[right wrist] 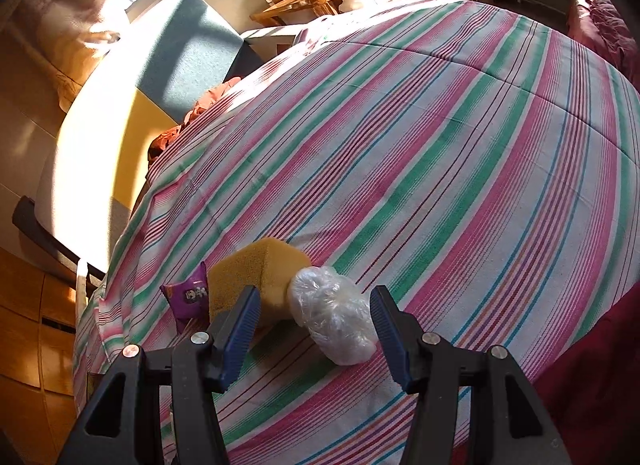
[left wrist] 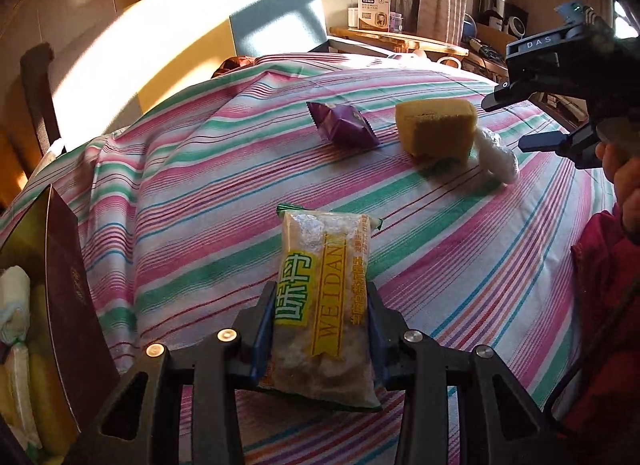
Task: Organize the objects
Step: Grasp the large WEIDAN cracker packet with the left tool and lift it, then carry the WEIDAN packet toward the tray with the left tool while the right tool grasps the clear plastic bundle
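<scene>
Four loose items on the striped bed (left wrist: 200, 193). Sponge (left wrist: 436, 127) mid-bed, touching the wrapped lump (right wrist: 334, 319); purple packet (left wrist: 342, 125) just beside. Snack pack (left wrist: 324, 305) is clamped by the left gripper (left wrist: 320, 329), fingers (left wrist: 262, 339) pressing its sides; slick film could slip out. Right gripper (right wrist: 314, 335) is released, fingers straddling the lump, not touching; closing may snag the sponge.
</scene>
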Available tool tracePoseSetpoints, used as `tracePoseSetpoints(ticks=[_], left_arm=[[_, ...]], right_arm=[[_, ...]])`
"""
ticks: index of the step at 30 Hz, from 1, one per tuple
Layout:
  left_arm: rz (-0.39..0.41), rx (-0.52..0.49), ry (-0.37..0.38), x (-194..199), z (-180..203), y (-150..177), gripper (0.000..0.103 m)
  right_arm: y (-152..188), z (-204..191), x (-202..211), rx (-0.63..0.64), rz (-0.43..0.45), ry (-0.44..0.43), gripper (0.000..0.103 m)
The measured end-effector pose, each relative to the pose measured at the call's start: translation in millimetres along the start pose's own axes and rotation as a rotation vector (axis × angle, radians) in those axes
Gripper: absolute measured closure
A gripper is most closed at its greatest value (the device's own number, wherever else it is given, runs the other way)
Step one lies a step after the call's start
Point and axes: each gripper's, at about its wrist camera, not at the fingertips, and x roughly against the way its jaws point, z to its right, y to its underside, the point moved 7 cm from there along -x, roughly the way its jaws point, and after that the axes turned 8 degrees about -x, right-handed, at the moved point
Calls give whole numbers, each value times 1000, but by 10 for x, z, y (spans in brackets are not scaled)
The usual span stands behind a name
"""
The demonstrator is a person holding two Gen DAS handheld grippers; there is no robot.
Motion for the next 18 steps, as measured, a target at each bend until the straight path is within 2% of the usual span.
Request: tracePoseSetpoints(ticks=[8, 18], left_arm=[[17, 8, 4, 3, 1, 4, 62], [26, 19, 14, 8, -3, 7, 62]], right_arm=[[86, -79, -151, 96, -48, 74, 45], [90, -92, -218, 137, -44, 139, 45]])
